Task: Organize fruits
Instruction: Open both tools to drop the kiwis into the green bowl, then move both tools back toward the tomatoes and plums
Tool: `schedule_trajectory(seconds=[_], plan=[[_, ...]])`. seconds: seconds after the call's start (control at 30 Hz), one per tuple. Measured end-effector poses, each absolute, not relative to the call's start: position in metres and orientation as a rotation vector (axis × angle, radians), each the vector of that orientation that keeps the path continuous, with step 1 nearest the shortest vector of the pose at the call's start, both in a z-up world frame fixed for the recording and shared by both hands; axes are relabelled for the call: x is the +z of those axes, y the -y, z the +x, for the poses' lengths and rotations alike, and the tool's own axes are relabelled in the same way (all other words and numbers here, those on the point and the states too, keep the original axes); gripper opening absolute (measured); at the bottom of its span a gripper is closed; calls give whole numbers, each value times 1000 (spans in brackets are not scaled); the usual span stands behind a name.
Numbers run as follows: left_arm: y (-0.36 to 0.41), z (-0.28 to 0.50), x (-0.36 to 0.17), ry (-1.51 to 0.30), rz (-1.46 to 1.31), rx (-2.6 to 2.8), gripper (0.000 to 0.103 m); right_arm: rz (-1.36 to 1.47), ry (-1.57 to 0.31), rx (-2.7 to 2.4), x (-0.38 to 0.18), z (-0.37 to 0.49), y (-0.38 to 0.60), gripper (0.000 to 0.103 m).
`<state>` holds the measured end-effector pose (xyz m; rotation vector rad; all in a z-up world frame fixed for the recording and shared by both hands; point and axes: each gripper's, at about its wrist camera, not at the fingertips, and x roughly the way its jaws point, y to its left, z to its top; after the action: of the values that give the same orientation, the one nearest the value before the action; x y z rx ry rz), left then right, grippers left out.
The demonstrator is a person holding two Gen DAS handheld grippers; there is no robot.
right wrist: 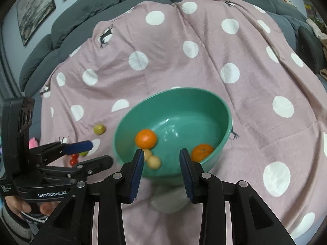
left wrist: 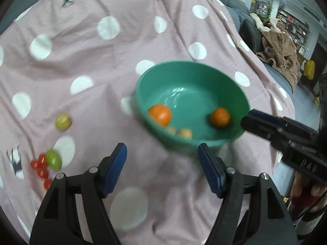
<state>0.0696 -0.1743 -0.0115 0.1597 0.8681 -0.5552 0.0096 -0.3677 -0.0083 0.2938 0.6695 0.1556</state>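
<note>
A green bowl [left wrist: 204, 73] [right wrist: 222, 110] sits on the pink dotted cloth and holds two oranges [left wrist: 160, 114] [left wrist: 220, 117] [right wrist: 146, 138] [right wrist: 202, 152] and two small pale fruits [left wrist: 185, 133] [right wrist: 153, 162]. On the cloth left of the bowl lie a yellow-green fruit [left wrist: 63, 121] [right wrist: 99, 129], a green grape [left wrist: 53, 159] and several red cherry tomatoes [left wrist: 41, 168] [right wrist: 73, 160]. My left gripper [left wrist: 162, 156] is open and empty, just in front of the bowl. My right gripper [right wrist: 161, 159] is open and empty over the bowl's near rim; it also shows in the left wrist view [left wrist: 248, 120].
The pink cloth with white dots [left wrist: 102, 65] [right wrist: 204, 61] covers a grey sofa [right wrist: 81, 12]. A brown blanket [left wrist: 280, 49] lies on the sofa at the right. Framed pictures [right wrist: 34, 8] hang on the wall behind.
</note>
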Motion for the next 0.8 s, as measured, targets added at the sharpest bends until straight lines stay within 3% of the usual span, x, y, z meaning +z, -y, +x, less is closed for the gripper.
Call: schedule_trajectory(seconds=[0.3, 0.5, 0.57, 0.8], plan=[[108, 40, -25, -920, 86, -395, 75, 259, -682, 238, 2, -8, 336, 37], [74, 21, -30, -938, 31, -328, 81, 222, -700, 313, 6, -15, 307, 39], [65, 15, -27, -933, 12, -313, 85, 209, -705, 339, 8, -17, 295, 45], [44, 7, -23, -920, -27, -283, 90, 153, -723, 405, 11, -21, 261, 46]])
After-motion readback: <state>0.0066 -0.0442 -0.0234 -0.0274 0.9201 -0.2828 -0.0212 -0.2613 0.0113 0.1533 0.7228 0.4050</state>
